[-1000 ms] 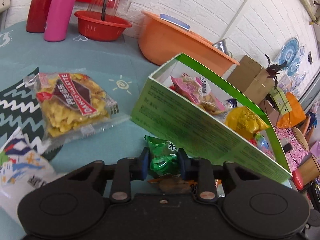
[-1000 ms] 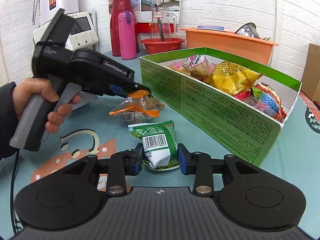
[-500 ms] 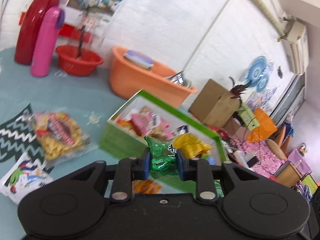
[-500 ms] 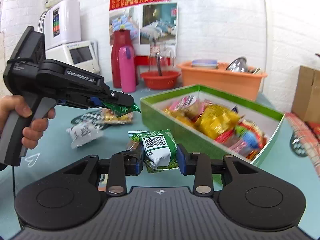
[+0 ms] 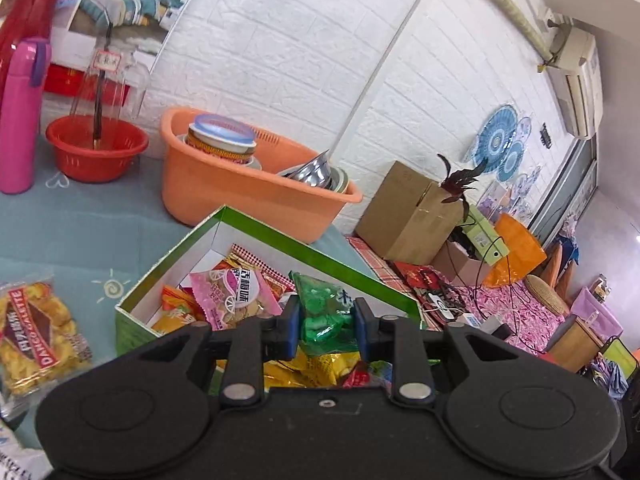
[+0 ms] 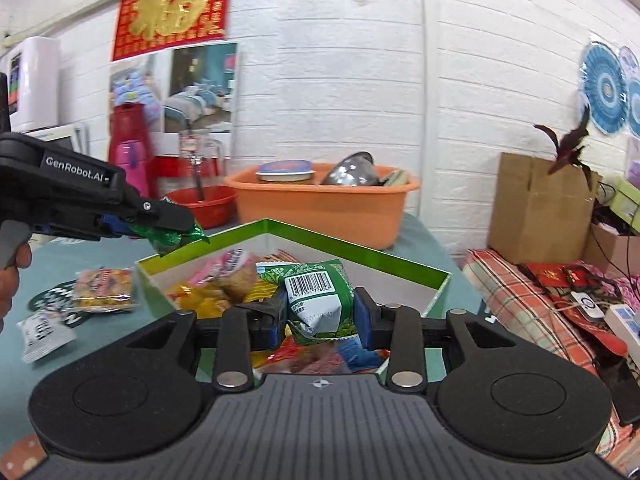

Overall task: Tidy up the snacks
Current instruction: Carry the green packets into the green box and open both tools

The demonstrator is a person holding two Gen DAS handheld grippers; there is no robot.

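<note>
Two green snack packets are held up, one in each claw. Left wrist view: the left gripper (image 5: pixel 325 324) clamps a crinkled green packet (image 5: pixel 323 312) between its blue pads, its jaws having just eased a little wider, above the green cardboard box (image 5: pixel 280 236) of snacks on the teal tablecloth (image 5: pixel 80 224). A Dango Galette bag (image 5: pixel 34 336) lies left of the box.

Right wrist view: the right gripper (image 6: pixel 321 316) pinches a barcoded green packet (image 6: pixel 318 304) over the box's near end.
</note>
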